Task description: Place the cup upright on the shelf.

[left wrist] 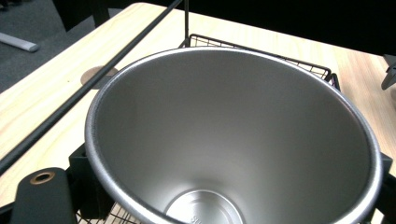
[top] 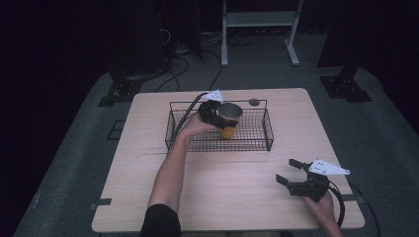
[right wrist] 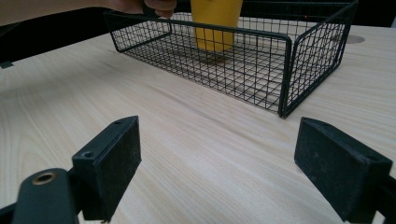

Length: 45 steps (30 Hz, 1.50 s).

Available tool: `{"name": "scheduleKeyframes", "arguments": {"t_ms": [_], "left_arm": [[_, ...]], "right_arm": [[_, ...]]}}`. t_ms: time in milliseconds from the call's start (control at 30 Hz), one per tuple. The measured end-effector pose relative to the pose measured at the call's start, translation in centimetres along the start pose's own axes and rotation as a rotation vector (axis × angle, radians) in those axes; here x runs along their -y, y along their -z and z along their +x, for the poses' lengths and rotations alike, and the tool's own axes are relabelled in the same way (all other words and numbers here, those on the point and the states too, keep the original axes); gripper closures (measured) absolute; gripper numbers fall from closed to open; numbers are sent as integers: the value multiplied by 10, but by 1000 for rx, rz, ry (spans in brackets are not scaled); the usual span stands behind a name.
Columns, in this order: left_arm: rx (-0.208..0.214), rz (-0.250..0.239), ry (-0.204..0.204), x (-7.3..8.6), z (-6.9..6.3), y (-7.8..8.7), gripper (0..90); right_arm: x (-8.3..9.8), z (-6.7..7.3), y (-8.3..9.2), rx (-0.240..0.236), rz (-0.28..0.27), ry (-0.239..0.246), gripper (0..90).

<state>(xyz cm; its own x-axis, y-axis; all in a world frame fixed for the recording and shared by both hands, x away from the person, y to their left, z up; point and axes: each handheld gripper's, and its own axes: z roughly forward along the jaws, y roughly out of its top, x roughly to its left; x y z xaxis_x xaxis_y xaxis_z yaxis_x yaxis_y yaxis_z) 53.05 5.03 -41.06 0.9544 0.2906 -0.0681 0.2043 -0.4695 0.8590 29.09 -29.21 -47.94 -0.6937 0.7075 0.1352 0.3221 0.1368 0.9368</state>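
A yellow cup (top: 229, 126) with a steel inside (left wrist: 233, 116) stands upright in the black wire basket (top: 220, 146) at the table's far middle. My left gripper (top: 213, 114) reaches into the basket from the left, and its jaws hug the cup's sides just under the rim. In the right gripper view the cup (right wrist: 217, 23) is low in the basket (right wrist: 285, 70); I cannot tell whether it touches the mesh floor. My right gripper (top: 285, 170) hovers open over bare wood at the front right, pointing toward the basket, with nothing between its pads (right wrist: 112, 163).
The light wooden table (top: 222, 197) has a small round grommet (top: 254, 102) behind the basket. A white metal stand (top: 259, 19) and cables lie on the floor beyond the table. The person's left forearm (top: 170, 168) crosses the table's middle.
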Motion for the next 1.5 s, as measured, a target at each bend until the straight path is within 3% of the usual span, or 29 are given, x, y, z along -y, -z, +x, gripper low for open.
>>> {"name": "scheduleKeyframes", "arguments": {"t_ms": [300, 767, 1100, 1500], "left_arm": [[16, 72, -3, 7, 2, -6, 130], [-21, 106, -23, 9, 3, -5, 105], [-51, 103, -25, 8, 2, -2, 45], [-54, 79, -18, 6, 1, 0, 15]], "right_arm": [[0, 0, 0, -1, 0, 0, 136], [0, 0, 0, 0, -1, 2, 136], [0, 0, 0, 0, 0, 3, 136], [0, 0, 0, 1, 1, 5, 136]]}}
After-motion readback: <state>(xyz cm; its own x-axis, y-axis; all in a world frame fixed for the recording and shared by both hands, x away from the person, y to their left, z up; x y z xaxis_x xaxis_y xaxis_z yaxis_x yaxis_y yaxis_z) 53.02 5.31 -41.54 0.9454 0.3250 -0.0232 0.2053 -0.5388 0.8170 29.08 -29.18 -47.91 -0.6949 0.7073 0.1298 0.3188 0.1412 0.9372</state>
